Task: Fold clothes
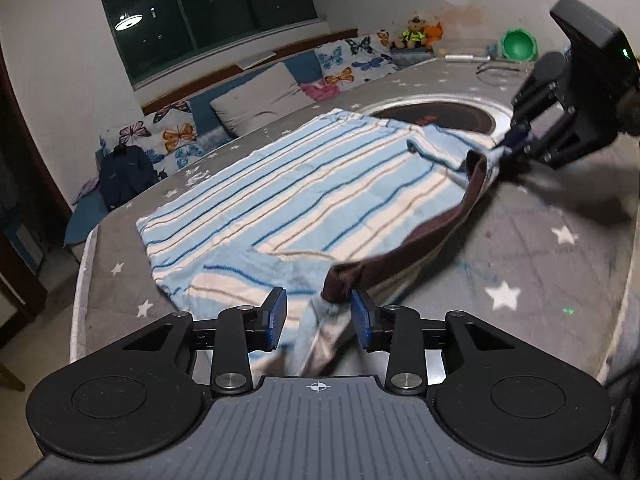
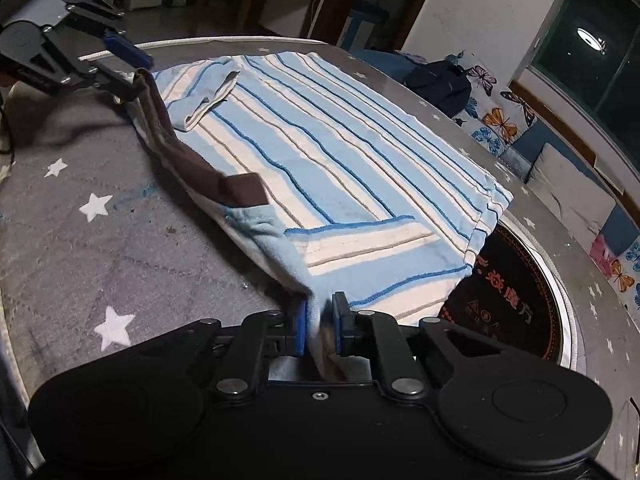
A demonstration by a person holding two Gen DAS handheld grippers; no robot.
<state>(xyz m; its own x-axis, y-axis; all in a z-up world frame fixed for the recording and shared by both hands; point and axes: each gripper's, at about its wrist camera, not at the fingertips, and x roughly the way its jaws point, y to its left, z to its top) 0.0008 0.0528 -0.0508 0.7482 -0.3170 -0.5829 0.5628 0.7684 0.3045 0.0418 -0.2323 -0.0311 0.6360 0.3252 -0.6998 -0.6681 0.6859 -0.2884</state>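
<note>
A blue, white and tan striped shirt with a brown collar lies spread on the grey star-print table cover. My left gripper is open, its blue pads either side of the shirt's near collar corner, which sags between them. My right gripper is shut on the shirt's shoulder edge. The shirt stretches away from it toward the left gripper. The right gripper also shows at the far right of the left wrist view, holding fabric.
A round dark hotplate with a metal rim is set in the table beside the shirt; it also shows in the right wrist view. Butterfly-print cushions, a dark jacket, stuffed toys and a green bowl lie beyond.
</note>
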